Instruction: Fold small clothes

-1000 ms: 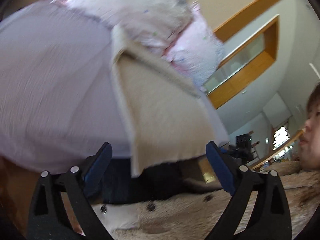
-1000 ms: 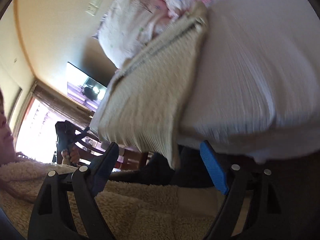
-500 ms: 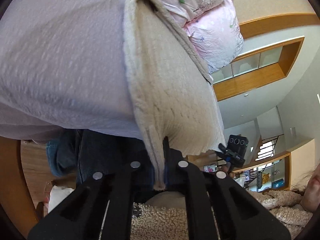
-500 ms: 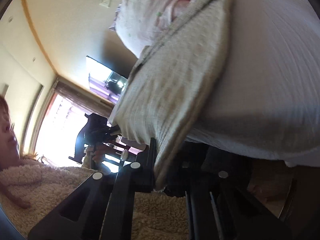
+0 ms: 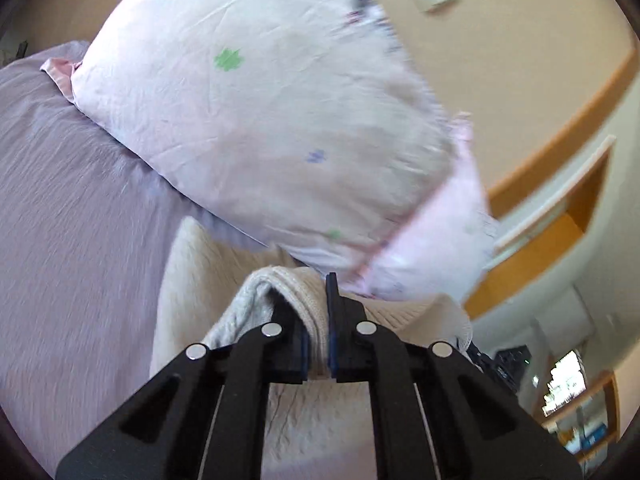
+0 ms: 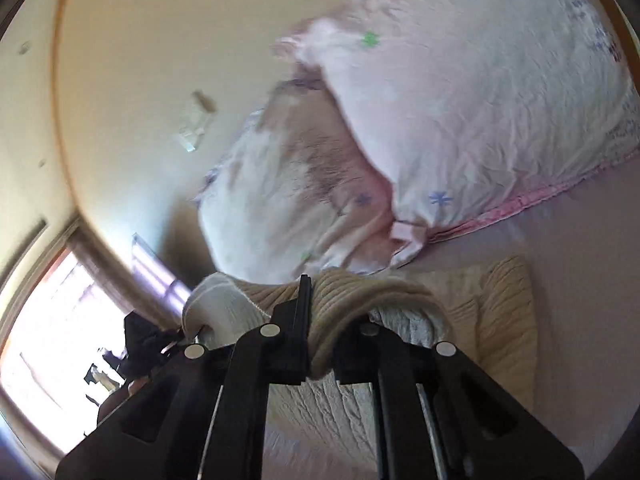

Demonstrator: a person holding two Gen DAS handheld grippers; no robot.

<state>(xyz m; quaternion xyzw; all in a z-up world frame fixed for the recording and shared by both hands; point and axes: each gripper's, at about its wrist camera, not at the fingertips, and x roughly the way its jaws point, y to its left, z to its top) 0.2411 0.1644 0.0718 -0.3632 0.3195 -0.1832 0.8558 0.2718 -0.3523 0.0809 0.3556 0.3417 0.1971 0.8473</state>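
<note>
A cream ribbed knit garment [image 5: 192,280] lies on the lilac bed sheet [image 5: 72,208], below the pillows. My left gripper [image 5: 316,320] is shut on a bunched edge of the garment, and the fabric curls over the left finger. In the right wrist view my right gripper [image 6: 320,320] is shut on another thick fold of the same garment [image 6: 504,320], which drapes over the right finger. Both pinched edges are lifted above the rest of the cloth.
A pale pink pillow [image 5: 260,120] with small green and blue prints lies just beyond the garment; it also shows in the right wrist view [image 6: 480,112] beside a second pillow [image 6: 288,200]. A beige wall [image 6: 160,40] and a bright window [image 6: 60,340] are behind.
Both grippers closed on the garment's near edge, then carried it up and forward toward the pillows. The views tilted from the bed's edge to over the bed.
</note>
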